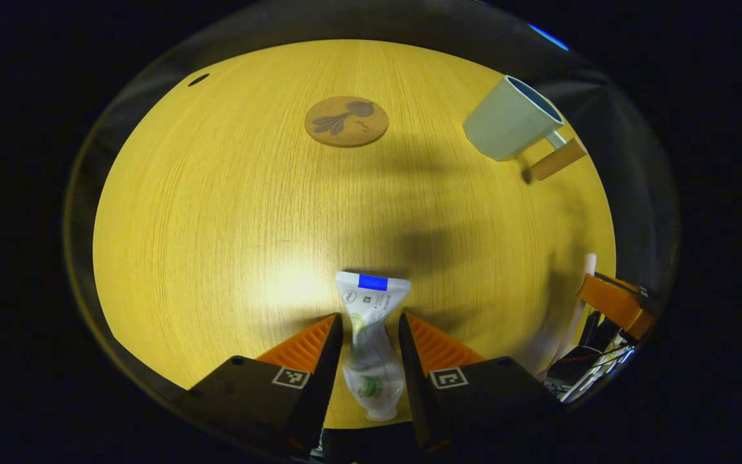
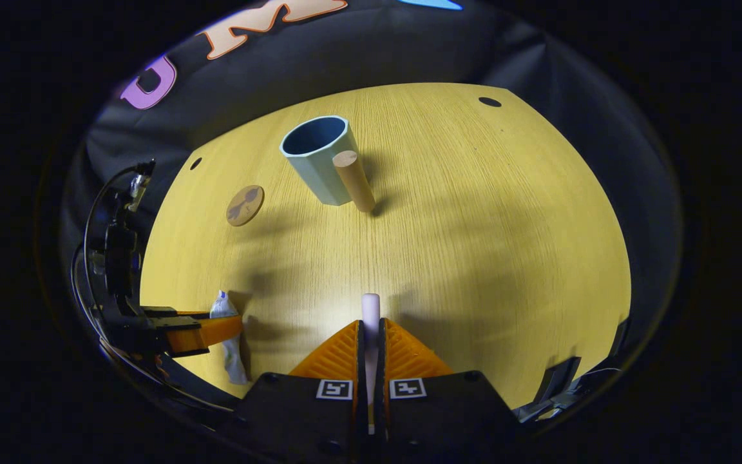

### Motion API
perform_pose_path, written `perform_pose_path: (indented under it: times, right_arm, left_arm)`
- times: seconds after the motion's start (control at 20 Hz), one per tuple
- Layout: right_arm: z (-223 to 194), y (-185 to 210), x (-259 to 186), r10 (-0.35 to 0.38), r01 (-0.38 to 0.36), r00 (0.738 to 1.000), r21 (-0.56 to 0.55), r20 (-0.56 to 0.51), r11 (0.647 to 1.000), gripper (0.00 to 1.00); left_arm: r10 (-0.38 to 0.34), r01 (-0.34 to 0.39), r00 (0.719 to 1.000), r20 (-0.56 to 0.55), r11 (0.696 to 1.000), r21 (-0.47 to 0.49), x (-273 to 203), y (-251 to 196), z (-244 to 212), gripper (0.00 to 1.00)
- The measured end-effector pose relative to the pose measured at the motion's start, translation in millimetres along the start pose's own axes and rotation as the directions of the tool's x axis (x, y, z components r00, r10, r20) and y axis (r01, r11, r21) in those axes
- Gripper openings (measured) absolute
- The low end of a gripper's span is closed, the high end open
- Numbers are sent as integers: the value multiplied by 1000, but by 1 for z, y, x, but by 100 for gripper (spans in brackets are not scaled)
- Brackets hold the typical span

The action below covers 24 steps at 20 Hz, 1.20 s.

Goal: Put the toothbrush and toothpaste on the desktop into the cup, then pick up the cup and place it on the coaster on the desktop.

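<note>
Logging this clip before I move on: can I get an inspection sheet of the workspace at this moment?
Surface: wooden desktop, two small dark holes near its far edge.
Job's things: toothpaste between the left gripper fingers; toothbrush clamped in the right gripper; cup upright, empty, wooden handle; coaster bare, apart from the cup.
Clutter: nothing seen.
Grippers: both closed on their items.
Cables: black cable looping on the left gripper.
Surroundings: black cloth wall.
</note>
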State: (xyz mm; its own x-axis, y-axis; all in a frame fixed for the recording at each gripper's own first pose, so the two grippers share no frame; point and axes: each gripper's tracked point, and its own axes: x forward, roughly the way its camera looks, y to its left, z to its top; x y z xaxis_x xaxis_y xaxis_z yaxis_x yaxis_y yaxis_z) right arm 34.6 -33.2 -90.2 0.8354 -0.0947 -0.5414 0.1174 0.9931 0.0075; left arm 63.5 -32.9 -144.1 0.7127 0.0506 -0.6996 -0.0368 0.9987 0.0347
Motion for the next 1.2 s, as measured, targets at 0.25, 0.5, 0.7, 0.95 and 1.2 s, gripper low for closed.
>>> perform_pose_path:
  times: [0.25, 0.5, 0.7, 0.95, 1.2]
  right_arm:
    - [6, 2, 0, 23, -23, 1000, -6, 9, 1000, 6]
    - [20, 4, -6, 42, -42, 998, -12, 47, 999, 6]
    - [50, 33, -29, 178, -180, 971, -6, 158, 984, 6]
    - [99, 65, -61, 304, -307, 895, -44, 326, 951, 6]
    - [171, 92, -88, 369, -376, 769, -98, 521, 922, 6]
  left_arm:
    - [22, -22, 1000, -16, 1000, -2, 2, -3, 1, 20]
    - [-50, 50, 999, 21, 999, 6, -2, -4, 4, 8]
    - [-103, 101, 985, 140, 995, 22, -13, -2, 20, 7]
    - [-112, 106, 953, 283, 994, 34, -34, 1, 41, 7]
    - [-143, 122, 882, 450, 990, 75, -66, 3, 78, 6]
